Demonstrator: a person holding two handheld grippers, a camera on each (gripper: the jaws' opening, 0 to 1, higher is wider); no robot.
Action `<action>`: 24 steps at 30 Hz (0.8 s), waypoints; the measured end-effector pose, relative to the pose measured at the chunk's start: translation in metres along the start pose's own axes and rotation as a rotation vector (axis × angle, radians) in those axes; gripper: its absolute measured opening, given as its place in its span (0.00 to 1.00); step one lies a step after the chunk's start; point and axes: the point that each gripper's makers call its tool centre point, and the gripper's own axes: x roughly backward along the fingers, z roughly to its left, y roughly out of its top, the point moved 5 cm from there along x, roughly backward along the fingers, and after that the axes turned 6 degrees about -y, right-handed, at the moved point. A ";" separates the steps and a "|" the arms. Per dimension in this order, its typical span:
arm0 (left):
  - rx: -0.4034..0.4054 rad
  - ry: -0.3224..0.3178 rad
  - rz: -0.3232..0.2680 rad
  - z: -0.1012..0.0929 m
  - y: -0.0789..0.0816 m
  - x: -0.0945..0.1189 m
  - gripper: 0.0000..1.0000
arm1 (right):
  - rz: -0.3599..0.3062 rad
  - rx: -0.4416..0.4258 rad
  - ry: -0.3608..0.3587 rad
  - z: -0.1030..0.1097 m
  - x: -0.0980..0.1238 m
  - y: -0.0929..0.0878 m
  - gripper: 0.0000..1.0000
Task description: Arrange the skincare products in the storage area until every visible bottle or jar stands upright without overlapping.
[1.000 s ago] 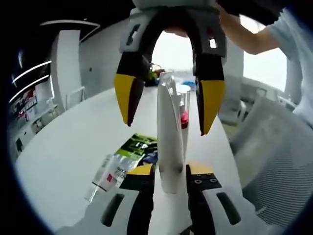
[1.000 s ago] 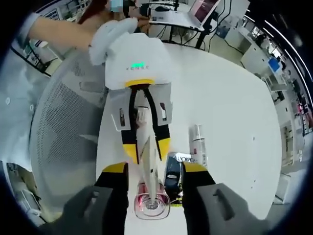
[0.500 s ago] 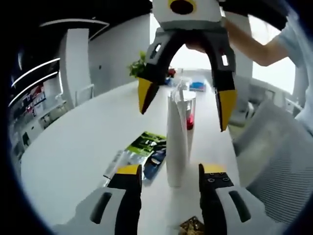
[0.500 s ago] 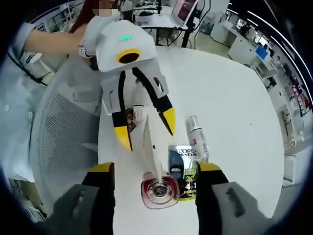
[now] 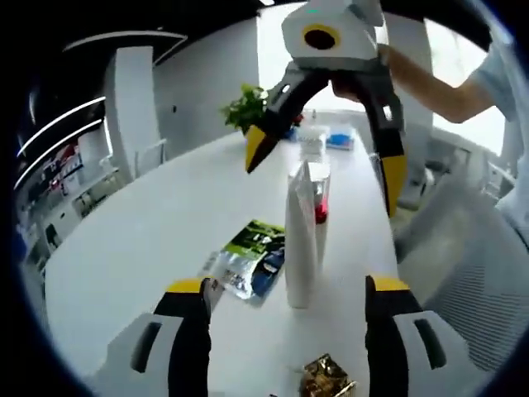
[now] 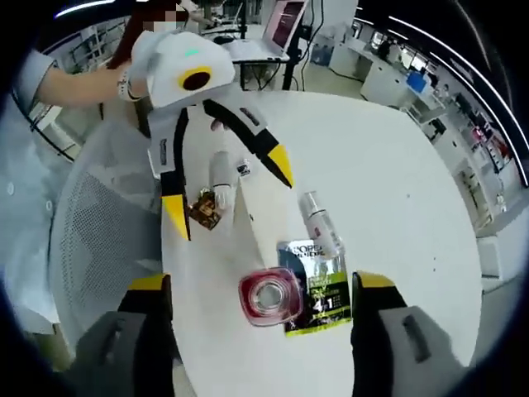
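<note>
left tongs [image 5: 285, 302] wide open, level w/ upright white tube [image 5: 299, 240].

A tall white tube [image 5: 299, 240] stands upright on its cap on the white table [image 5: 149, 248], slim and tapering toward a flat crimped top. Just behind it, touching or nearly so, stands a clear bottle with a red inner part [image 5: 319, 207]; seen from above, this bottle [image 6: 270, 296] shows a round pink-red top. A flat green and black sachet [image 5: 252, 255] lies on the table beside them, printed with white lettering [image 6: 318, 285]. A small clear bottle with a white cap [image 6: 320, 223] lies on its side next to the sachet. A small gold-brown wrapped item [image 6: 203, 208] lies apart from these.
</note>
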 end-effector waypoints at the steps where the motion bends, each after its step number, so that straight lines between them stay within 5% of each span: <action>1: 0.003 0.006 -0.001 0.001 0.000 0.002 0.76 | -0.001 -0.005 -0.008 0.000 0.001 -0.001 0.92; 24: -0.024 0.101 -0.009 0.000 0.008 0.040 0.90 | -0.041 -0.111 -0.137 0.009 0.022 -0.031 0.99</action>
